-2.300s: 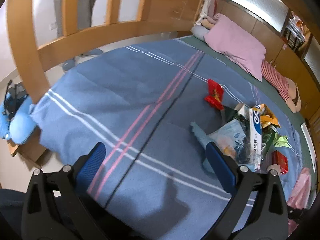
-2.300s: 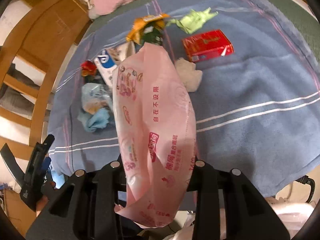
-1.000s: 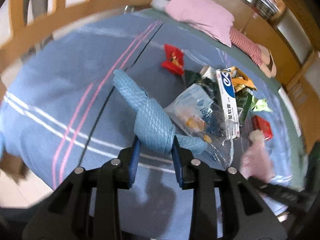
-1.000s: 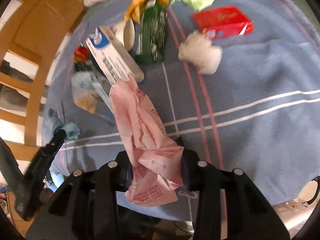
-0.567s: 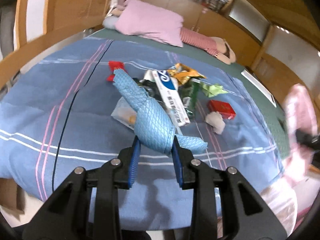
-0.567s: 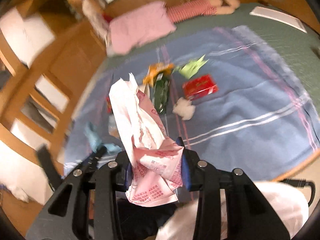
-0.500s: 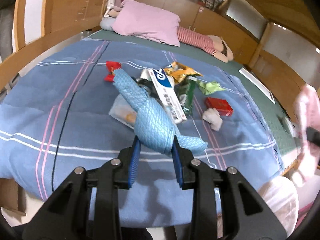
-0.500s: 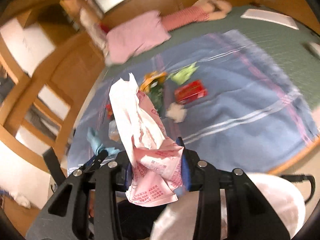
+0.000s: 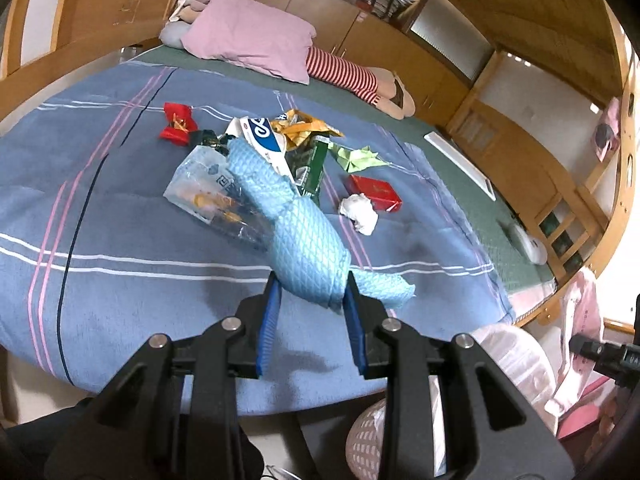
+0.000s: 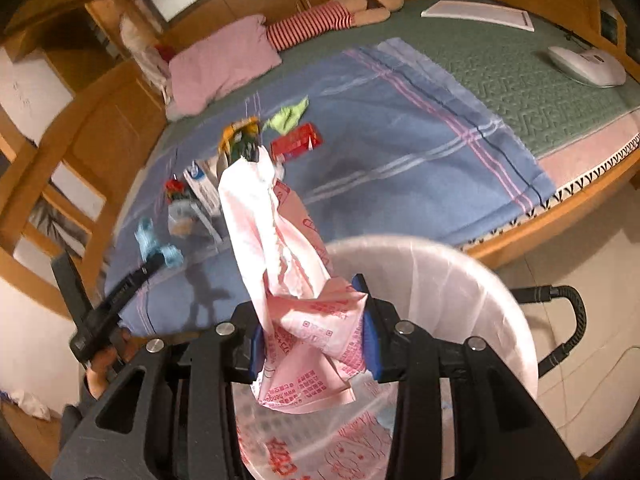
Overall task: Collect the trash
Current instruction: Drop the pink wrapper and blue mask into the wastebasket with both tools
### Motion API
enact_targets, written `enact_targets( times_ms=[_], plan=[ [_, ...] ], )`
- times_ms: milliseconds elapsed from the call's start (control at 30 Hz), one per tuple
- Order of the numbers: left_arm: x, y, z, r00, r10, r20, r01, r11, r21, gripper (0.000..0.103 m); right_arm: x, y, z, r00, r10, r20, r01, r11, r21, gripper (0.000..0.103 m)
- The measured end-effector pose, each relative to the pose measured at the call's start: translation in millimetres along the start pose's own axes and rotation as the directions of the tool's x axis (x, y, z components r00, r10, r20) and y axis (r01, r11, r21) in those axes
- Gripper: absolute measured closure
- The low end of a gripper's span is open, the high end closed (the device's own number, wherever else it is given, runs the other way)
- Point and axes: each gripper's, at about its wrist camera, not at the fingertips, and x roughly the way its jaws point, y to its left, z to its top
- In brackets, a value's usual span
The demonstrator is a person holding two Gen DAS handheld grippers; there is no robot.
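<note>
**Both grippers loaded at the bin**

My right gripper tilts downward over the lined trash bin, pinching a crumpled pink wrapper above its mouth. My left gripper, left of the bin over the blue blanket, clamps a blue cloth. Beyond the bin, litter remains on the blanket: toothpaste box, red box, tissue wad.

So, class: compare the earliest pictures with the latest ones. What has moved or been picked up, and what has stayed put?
The left gripper, open above the bed earlier, has taken hold of the blue cloth and lifted it clear. The right gripper, holding the pink wrapper throughout, has swung away from the bed to the lined bin. The red box, white tissue and other litter stayed on the blanket.
</note>
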Motion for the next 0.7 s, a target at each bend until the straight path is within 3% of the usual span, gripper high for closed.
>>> enact_targets(
  times_ms=[67, 167, 300, 433, 500, 600, 667, 700],
  plan=[
    [-1, -2, 0, 1.000, 0.018, 0.006, -0.018, 1.000, 0.014, 0.072, 1, -5, -11, 1.000, -0.016, -0.022, 0.015, 1.000, -0.008, 0.065],
    [-28, -10, 1, 0.994, 0.064, 0.084, -0.065, 0.998, 0.009, 0.072, -3, -8, -22, 0.997, -0.070, -0.026, 0.069, 0.997, -0.041, 0.065],
    [-66, -50, 6, 0.995, 0.045, 0.093, -0.052, 0.996, 0.074, 0.072, -11, -7, -31, 0.993, -0.115, -0.023, 0.111, 0.986, -0.121, 0.065],
    [-82, -88, 0, 0.998, -0.039, 0.045, 0.032, 0.989, 0.142, 0.072, -18, -11, -39, 0.994, -0.089, -0.063, 0.078, 0.985, -0.154, 0.059],
    [-82, -104, -10, 0.996, -0.090, 0.003, 0.088, 0.981, 0.173, 0.072, -20, -14, -45, 0.994, -0.066, -0.082, 0.051, 0.985, -0.165, 0.044],
    [-73, -123, -27, 0.988, -0.131, -0.078, 0.145, 0.965, 0.219, 0.072, -43, -28, -43, 0.998, -0.053, 0.023, 0.055, 0.991, -0.126, 0.019],
    [-66, -132, -38, 0.978, -0.161, -0.134, 0.190, 0.951, 0.244, 0.071, -65, -41, -36, 0.992, -0.032, 0.125, 0.040, 0.997, -0.068, 0.018],
    [-62, -140, -46, 0.963, -0.198, -0.184, 0.242, 0.934, 0.262, 0.071, -77, -48, -32, 0.984, -0.019, 0.174, 0.025, 0.999, -0.032, 0.017]
  ],
)
